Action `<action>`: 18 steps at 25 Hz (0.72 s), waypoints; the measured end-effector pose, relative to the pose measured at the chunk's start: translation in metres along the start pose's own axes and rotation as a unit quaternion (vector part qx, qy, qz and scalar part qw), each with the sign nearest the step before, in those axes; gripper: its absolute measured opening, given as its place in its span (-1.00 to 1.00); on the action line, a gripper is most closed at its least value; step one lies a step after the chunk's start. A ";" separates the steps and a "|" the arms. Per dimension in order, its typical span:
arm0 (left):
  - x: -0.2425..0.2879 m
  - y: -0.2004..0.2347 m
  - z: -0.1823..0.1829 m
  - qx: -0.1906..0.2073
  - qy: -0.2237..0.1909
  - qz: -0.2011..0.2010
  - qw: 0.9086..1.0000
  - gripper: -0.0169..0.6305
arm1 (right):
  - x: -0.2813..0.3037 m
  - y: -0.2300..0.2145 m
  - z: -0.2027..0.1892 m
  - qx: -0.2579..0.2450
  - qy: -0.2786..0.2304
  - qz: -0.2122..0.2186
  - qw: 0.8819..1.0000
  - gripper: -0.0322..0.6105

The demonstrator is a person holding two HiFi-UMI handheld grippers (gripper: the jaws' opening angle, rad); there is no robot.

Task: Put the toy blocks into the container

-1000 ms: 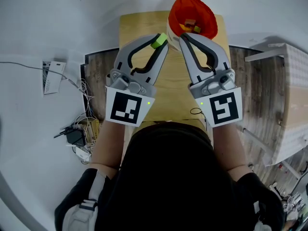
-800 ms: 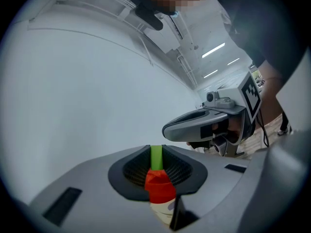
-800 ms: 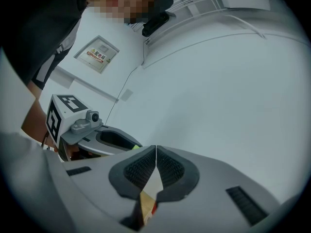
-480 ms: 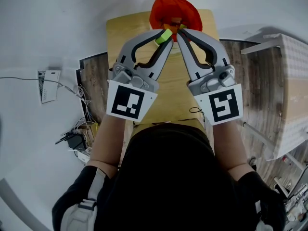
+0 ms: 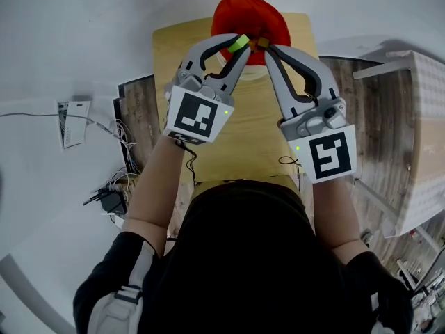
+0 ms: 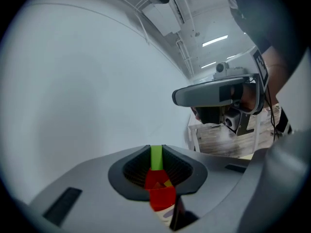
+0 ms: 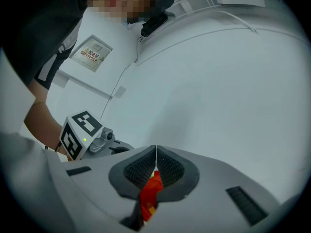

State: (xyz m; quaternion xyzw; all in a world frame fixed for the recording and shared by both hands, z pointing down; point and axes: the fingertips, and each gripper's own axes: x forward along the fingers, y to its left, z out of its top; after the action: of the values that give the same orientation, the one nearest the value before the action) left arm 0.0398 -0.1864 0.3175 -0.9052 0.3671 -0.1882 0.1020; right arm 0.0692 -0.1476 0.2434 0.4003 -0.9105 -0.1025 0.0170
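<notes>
In the head view, our left gripper (image 5: 242,46) is clamped on a green block (image 5: 237,44) just over the red container (image 5: 240,5) at the far end of the table (image 5: 257,117). Our right gripper (image 5: 265,46) sits beside it.

In the left gripper view, the block (image 6: 156,157) stands upright between the pads, its long axis along them. It looks light, stiff and smooth, best gripped on its flat sides.

In the right gripper view, the jaws are pinched together on nothing.
</notes>
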 end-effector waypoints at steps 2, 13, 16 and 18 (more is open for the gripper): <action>0.009 0.002 -0.009 0.002 0.025 -0.011 1.000 -0.71 | 0.001 -0.003 -0.003 0.001 0.003 -0.001 1.000 -0.80; 0.044 0.000 -0.044 -0.010 0.118 -0.053 0.992 -0.71 | 0.010 -0.010 -0.005 0.011 -0.005 -0.006 1.000 -0.80; 0.044 -0.004 -0.046 -0.015 0.124 -0.062 0.990 -0.71 | 0.010 -0.009 -0.007 0.015 -0.001 -0.004 1.000 -0.80; 0.045 -0.003 -0.048 -0.015 0.128 -0.066 0.989 -0.71 | 0.011 -0.010 -0.009 0.012 0.001 -0.002 1.000 -0.80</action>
State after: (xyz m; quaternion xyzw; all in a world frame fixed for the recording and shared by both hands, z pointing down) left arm 0.0519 -0.2182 0.3744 -0.8972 0.3198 -0.3034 0.0282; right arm 0.0696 -0.1638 0.2494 0.4024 -0.9108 -0.0909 0.0132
